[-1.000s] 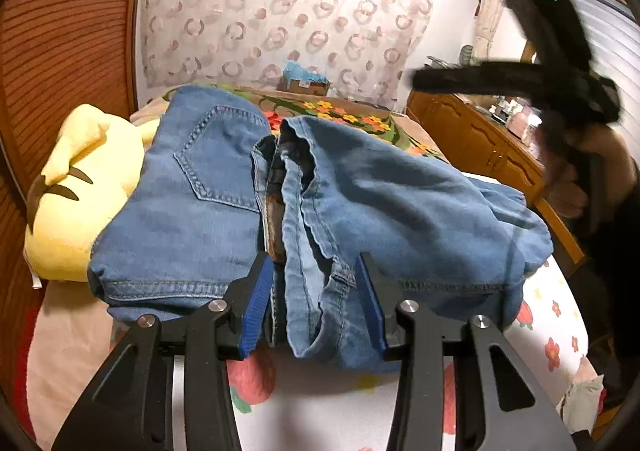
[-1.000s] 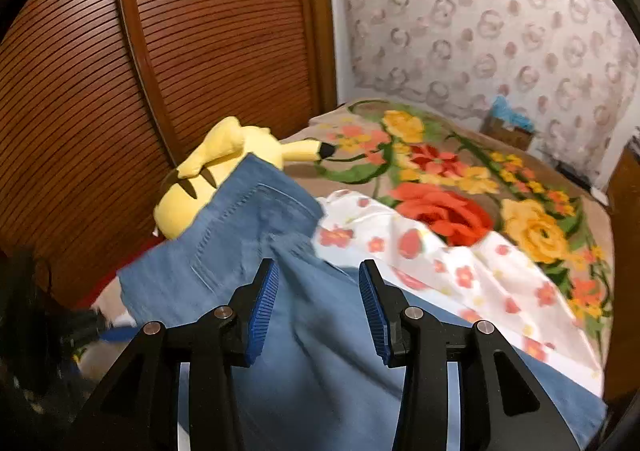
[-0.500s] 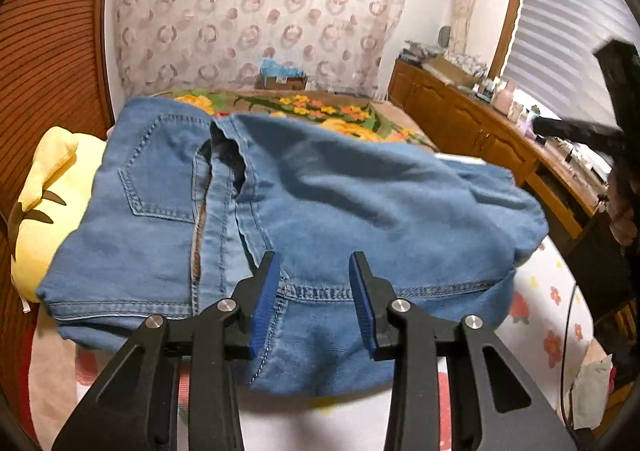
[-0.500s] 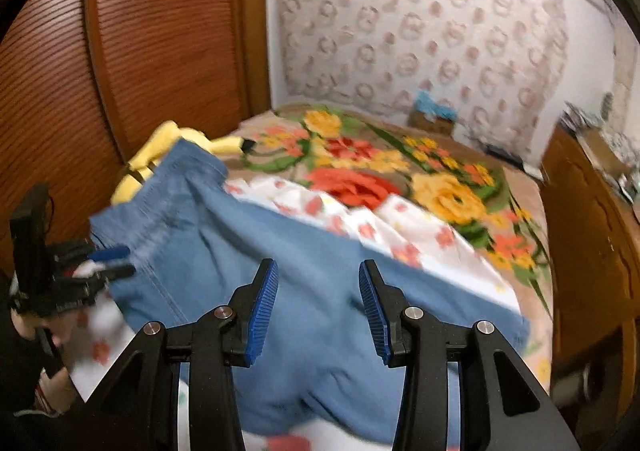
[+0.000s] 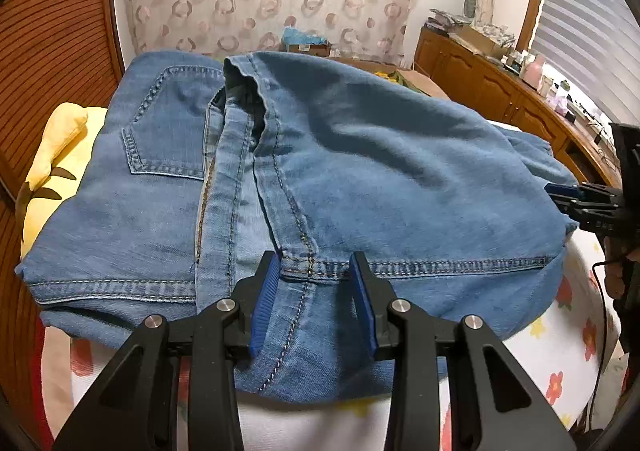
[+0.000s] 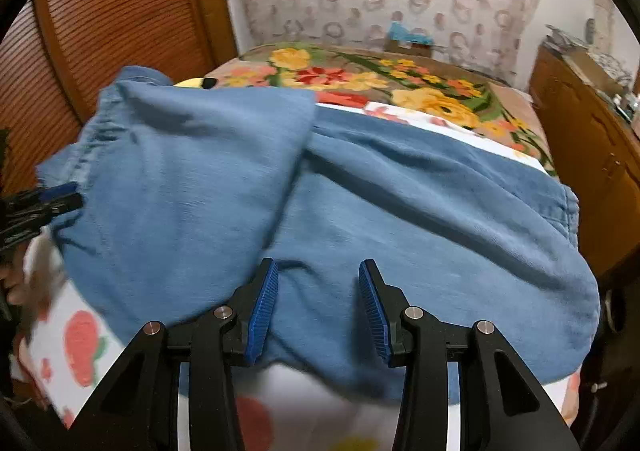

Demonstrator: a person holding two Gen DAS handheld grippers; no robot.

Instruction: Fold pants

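While the jeans (image 5: 360,171) had lain bunched and ridged 1 second before, they now spread flatter across the floral sheet (image 5: 560,331), legs doubled over the seat, so the fold looked largely made and mainly in need of smoothing. The left gripper (image 5: 314,303) hovered over the hem seam with its blue pads apart, pinching nothing. The right gripper (image 6: 318,307) had swung round to the opposite side and hung likewise spread above the denim, empty. At the left edge the cloth overlapped a yellow plush toy (image 5: 52,155); the wooden slatted wall (image 5: 48,51) crowded that side. A dresser (image 5: 500,91) bounded the right, leaving free room mostly toward the far end of the bed.
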